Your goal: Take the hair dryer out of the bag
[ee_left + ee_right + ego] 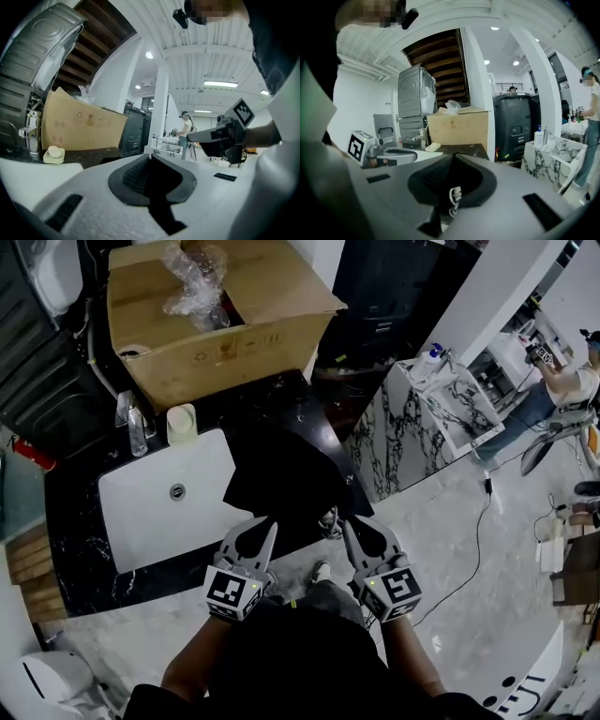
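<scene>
— What sits closest to you?

— My own dark top (300, 662), low in the head view, and just past it my two grippers. The left gripper (273, 525) has its jaws pressed together with nothing between them. The right gripper (344, 522) is the same, closed and holding nothing.

— Where is the bag?

— The black bag (291, 474) lies on the dark counter (80, 549), just beside the right rim of the white sink (141, 512). Both my tips are at the bag's near edge, and I cannot tell whether they touch it.

— And the hair dryer?

— I cannot see it in any view. The bag is too dark for me to tell what is inside.

— What about the other containers?

— The sink shows its drain (177, 491). Behind it stands a cardboard box (225, 343) with its top open and crumpled clear plastic (192, 277) inside. Between the box and the sink a pale soap dish (181, 423) rests on the counter, and the left gripper view shows a bar of soap (55, 151) lying in it.
</scene>
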### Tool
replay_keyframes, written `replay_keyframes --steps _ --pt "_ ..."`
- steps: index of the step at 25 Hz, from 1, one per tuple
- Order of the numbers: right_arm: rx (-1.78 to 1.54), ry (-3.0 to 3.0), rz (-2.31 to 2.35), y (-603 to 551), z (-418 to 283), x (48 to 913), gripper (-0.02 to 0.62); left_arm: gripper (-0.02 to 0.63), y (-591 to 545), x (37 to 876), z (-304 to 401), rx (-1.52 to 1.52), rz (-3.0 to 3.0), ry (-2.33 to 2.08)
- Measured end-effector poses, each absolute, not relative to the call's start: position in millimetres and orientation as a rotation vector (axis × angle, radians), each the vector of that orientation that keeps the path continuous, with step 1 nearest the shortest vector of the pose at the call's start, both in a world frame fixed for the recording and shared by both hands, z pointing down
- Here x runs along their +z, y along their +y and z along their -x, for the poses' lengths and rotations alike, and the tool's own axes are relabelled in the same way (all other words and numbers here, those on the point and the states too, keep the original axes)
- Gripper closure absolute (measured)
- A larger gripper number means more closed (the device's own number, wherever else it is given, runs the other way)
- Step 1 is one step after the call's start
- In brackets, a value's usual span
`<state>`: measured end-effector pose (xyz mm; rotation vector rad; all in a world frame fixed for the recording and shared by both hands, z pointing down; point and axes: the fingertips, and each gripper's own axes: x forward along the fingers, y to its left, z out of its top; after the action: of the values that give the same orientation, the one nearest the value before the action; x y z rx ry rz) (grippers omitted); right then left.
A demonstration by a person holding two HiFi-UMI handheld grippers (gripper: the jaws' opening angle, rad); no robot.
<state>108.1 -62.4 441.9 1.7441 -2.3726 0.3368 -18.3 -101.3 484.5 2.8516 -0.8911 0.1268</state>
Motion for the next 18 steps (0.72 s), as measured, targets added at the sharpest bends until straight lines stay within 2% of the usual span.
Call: replay_keyframes --steps 4,5,7,9,12,18 --pt "0.337 -2.423 -1.683 -75 -117 442 0.580 0.579 -98 483 -5 0.217 -2.923 -0.893" --pt "0.340 -2.431 -1.673 -77 -120 442 0.580 0.537 -96 486 -13 0.255 -2.939 -0.884" --pt "0.350 -2.445 -1.659 -78 -128 442 0.580 0.378 -93 498 -28 0.352 -2.955 -0.877" --pt "0.360 -2.458 -1.646 -78 -136 442 0.580 0.320 -89 516 -37 0.454 -2.956 -0.883" --pt "0.370 -2.472 -1.625 -80 -144 444 0.580 0.273 -87 556 -44 0.627 -2.943 -0.903" --pt "0.385 -2.492 -1.552 -79 -149 454 0.580 0.265 -103 589 -46 0.807 -2.933 -0.997"
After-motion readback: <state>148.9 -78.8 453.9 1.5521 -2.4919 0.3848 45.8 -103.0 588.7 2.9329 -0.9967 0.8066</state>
